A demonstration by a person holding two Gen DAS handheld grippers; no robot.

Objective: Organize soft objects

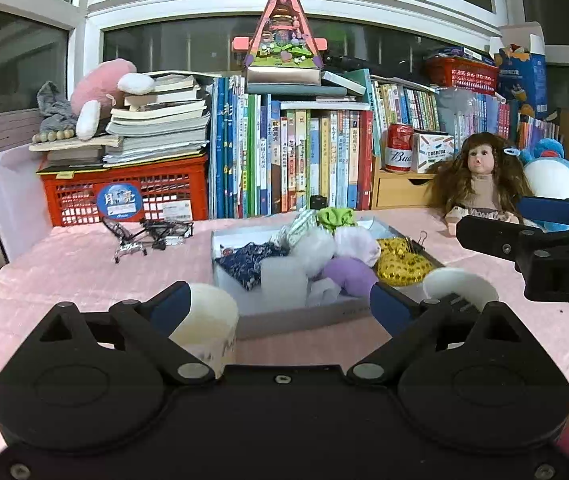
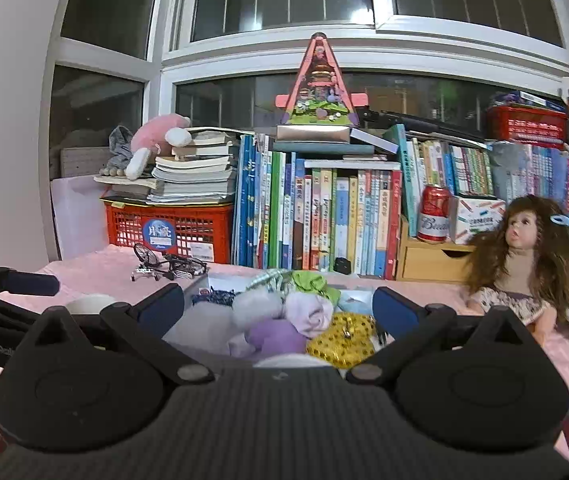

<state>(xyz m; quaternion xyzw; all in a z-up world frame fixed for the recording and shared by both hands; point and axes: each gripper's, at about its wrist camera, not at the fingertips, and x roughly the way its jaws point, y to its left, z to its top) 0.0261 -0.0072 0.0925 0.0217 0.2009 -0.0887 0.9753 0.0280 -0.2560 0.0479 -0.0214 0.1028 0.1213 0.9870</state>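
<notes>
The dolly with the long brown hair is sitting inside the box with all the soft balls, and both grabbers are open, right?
Not quite. The doll sits on the pink table, to the right of the box, not in it; the left wrist view shows this. The soft balls are in the box, and both the left gripper and right gripper are open.
</notes>
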